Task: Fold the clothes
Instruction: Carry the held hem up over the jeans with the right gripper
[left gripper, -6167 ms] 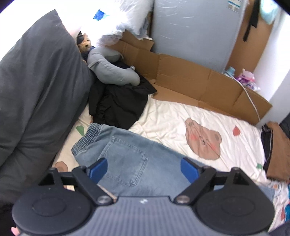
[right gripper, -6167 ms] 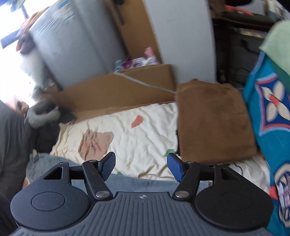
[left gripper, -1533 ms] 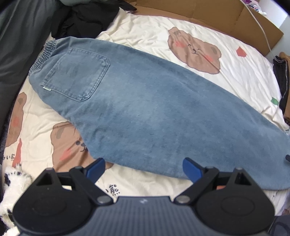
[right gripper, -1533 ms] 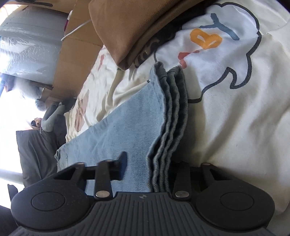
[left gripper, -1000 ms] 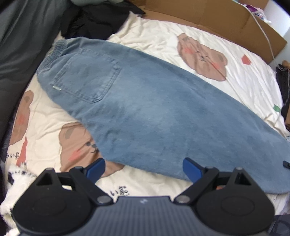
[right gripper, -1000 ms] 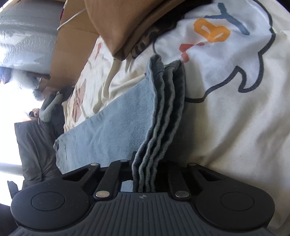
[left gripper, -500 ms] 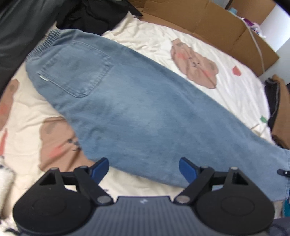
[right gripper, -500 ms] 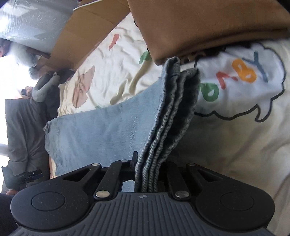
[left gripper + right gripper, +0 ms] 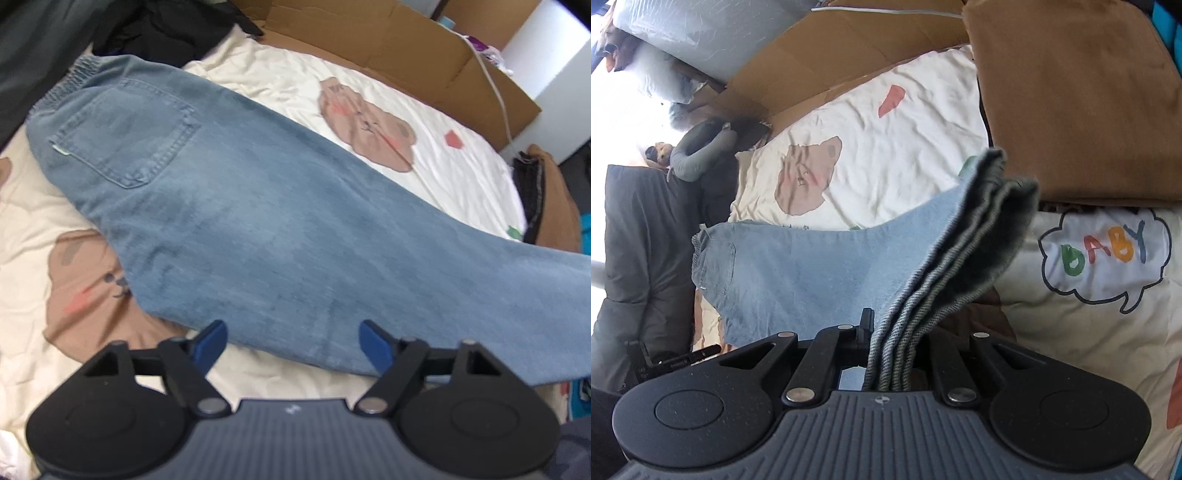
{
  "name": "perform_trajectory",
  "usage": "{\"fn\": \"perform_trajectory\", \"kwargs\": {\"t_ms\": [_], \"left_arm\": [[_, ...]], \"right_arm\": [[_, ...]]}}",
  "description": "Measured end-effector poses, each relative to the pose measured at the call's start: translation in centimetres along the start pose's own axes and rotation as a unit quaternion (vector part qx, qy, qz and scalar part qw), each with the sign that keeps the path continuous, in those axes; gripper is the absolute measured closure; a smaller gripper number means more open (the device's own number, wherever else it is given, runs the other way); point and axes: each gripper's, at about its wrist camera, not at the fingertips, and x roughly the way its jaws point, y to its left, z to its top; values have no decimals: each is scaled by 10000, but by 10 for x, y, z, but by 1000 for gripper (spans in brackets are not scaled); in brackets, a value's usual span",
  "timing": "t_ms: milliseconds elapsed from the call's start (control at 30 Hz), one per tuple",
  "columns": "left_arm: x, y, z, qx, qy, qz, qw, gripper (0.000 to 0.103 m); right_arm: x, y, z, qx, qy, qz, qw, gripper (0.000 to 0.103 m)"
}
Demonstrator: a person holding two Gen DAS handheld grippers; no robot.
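Light blue jeans (image 9: 280, 221), folded lengthwise, lie across the cream bear-print bedsheet (image 9: 369, 88), waistband and back pocket at upper left, leg ends off to the right. My left gripper (image 9: 295, 343) hovers open over their near edge, blue pads clear of the cloth. In the right wrist view my right gripper (image 9: 890, 354) is shut on the stacked leg hems of the jeans (image 9: 960, 251), lifted off the sheet, while the rest of the denim stretches away toward the waistband at left.
A brown folded garment (image 9: 1071, 96) over dark clothes sits by the hem end. Cardboard panels (image 9: 388, 48) line the far edge. Black clothing (image 9: 155, 29) and a dark grey duvet (image 9: 639, 240) lie past the waistband. A teal patterned cloth (image 9: 585, 236) shows at right.
My right gripper closed on the leg hems and has raised them off the sheet, swinging toward the waistband. My left gripper dropped from over the pillows to the jeans' near edge, staying open.
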Motion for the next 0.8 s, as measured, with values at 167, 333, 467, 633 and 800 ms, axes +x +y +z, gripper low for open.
{"fn": "perform_trajectory", "kwargs": {"t_ms": [167, 333, 467, 633, 800], "left_arm": [[0, -4, -2, 122, 21, -151, 9998, 40], [-3, -4, 0, 47, -42, -217, 9997, 40], [-5, -7, 2, 96, -112, -232, 9996, 40], [-6, -5, 3, 13, -118, -193, 9997, 40], [-4, -9, 1, 100, -70, -154, 9998, 40]], "right_arm": [[-6, 36, 14, -20, 48, -264, 9996, 95], [-11, 83, 26, -525, 297, -401, 9974, 95], [-29, 102, 39, -365, 392, -232, 9983, 96], [-54, 110, 53, -240, 286, -281, 9989, 96], [-76, 97, 45, 101, 61, -371, 9992, 96]]}}
